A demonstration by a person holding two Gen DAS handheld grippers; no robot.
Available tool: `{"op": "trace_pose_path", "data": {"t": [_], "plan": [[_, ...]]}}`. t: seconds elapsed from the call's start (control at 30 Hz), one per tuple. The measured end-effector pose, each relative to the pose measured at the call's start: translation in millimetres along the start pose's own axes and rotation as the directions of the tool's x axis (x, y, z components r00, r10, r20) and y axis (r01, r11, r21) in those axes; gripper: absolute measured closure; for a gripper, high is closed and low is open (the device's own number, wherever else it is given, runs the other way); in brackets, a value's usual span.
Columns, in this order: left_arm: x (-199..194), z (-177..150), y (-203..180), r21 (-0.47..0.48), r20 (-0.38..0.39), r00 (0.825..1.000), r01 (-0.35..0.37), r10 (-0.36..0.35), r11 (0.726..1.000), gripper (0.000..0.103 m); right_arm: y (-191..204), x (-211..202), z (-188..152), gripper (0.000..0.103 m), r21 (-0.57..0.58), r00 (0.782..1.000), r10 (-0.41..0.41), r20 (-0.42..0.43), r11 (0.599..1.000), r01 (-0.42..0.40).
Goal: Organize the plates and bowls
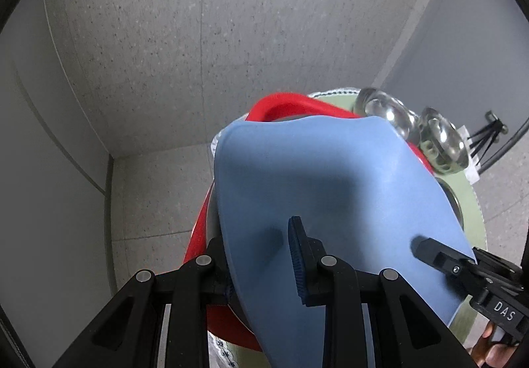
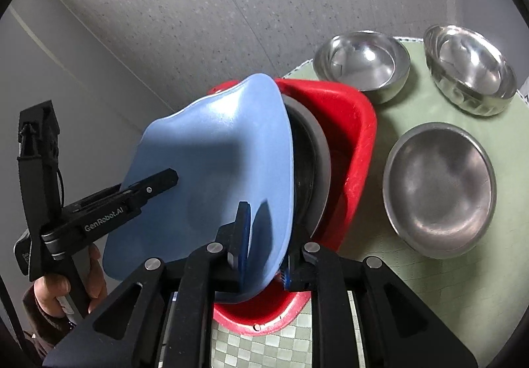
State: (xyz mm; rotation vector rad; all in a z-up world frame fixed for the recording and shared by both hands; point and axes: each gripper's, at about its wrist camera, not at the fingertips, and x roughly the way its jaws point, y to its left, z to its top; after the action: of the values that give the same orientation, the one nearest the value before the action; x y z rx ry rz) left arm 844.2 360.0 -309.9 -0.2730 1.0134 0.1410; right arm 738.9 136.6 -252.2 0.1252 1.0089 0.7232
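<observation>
A blue plate (image 1: 330,176) (image 2: 215,153) hangs tilted on edge over a red dish tub (image 2: 357,143) (image 1: 281,103), held from two sides. My left gripper (image 1: 261,269) is shut on its lower rim, one finger on the face and one behind. My right gripper (image 2: 264,249) grips the rim on the other side the same way. Each gripper shows in the other's view: the right gripper (image 1: 426,247) and the left gripper (image 2: 162,181). A dark grey plate (image 2: 314,163) stands on edge in the tub just behind the blue one.
Three steel bowls (image 2: 363,60) (image 2: 469,67) (image 2: 439,183) sit on a pale green mat (image 2: 429,302) right of the tub. A person's hand (image 2: 56,288) holds the left gripper's handle. Grey speckled floor and a pale wall lie beyond the table.
</observation>
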Motion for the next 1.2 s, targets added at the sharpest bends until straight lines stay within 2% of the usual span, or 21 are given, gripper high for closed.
{"op": "trace_pose_path", "data": {"t": [0.17, 0.3, 0.4, 0.47, 0.57, 0.6, 0.67, 0.7, 0.77, 0.93, 1.0, 1.2], "plan": [[12.9, 11.6, -4.3, 0.034, 0.008, 1.0, -0.016, 0.016, 0.999, 0.08, 1.7, 11.8, -2.2, 0.081, 0.008, 0.999, -0.033, -0.017, 0.999, 0.033], [16.6, 10.6, -9.1, 0.039, 0.011, 1.0, -0.021, 0.021, 0.999, 0.076, 1.6, 11.7, -1.6, 0.077, 0.038, 0.999, -0.027, -0.022, 0.999, 0.027], [14.4, 8.2, -15.1, 0.041, 0.009, 1.0, -0.022, 0.022, 0.999, 0.07, 3.8, 8.8, 0.5, 0.063, 0.043, 1.0, -0.015, -0.022, 0.999, 0.016], [8.4, 6.1, -18.2, 0.029, 0.011, 1.0, -0.004, 0.004, 1.0, 0.058, 9.7, 0.3, 0.3, 0.048, 0.037, 1.0, -0.021, -0.013, 0.999, 0.022], [-1.9, -0.6, -21.7, 0.038, 0.025, 0.999, -0.026, 0.025, 0.999, 0.053, 11.0, -9.2, 0.8, 0.037, 0.036, 0.999, -0.04, 0.005, 0.999, 0.04], [-7.9, -2.9, -21.8, 0.04, 0.035, 0.999, -0.041, 0.039, 0.998, 0.052, 10.2, -11.7, 0.4, 0.036, 0.037, 0.999, -0.041, 0.005, 0.998, 0.041], [-14.7, -5.3, -28.0, 0.046, 0.07, 0.994, -0.09, 0.087, 0.995, 0.035, 8.5, -17.4, -0.6, 0.036, 0.036, 0.999, -0.03, 0.012, 0.999, 0.03], [-18.1, -6.3, -30.2, 0.045, 0.086, 0.991, -0.105, 0.101, 0.993, 0.033, 7.5, -20.1, -1.0, 0.036, 0.036, 1.0, -0.026, 0.015, 0.999, 0.025], [-26.1, -8.1, -35.7, 0.031, 0.111, 0.986, -0.132, 0.128, 0.991, 0.03, 5.0, -29.3, -3.0, 0.036, 0.035, 0.999, -0.014, 0.034, 0.999, 0.013], [-49.0, -13.5, -58.1, -0.026, 0.169, 0.977, -0.126, 0.129, 0.992, 0.022, -15.9, -60.6, -1.0, 0.036, 0.044, 0.997, 0.01, 0.079, 0.999, -0.013], [-59.8, -16.9, -71.6, -0.035, 0.195, 0.973, -0.12, 0.125, 0.992, 0.018, -31.9, -77.9, 0.3, 0.035, 0.046, 0.994, -0.003, 0.108, 0.999, -0.002], [-73.6, -26.3, -137.4, -0.03, 0.224, 0.968, -0.108, 0.112, 0.994, 0.017, -97.0, -115.3, 9.8, 0.034, 0.063, 0.987, -0.045, 0.152, 0.997, 0.036]]}}
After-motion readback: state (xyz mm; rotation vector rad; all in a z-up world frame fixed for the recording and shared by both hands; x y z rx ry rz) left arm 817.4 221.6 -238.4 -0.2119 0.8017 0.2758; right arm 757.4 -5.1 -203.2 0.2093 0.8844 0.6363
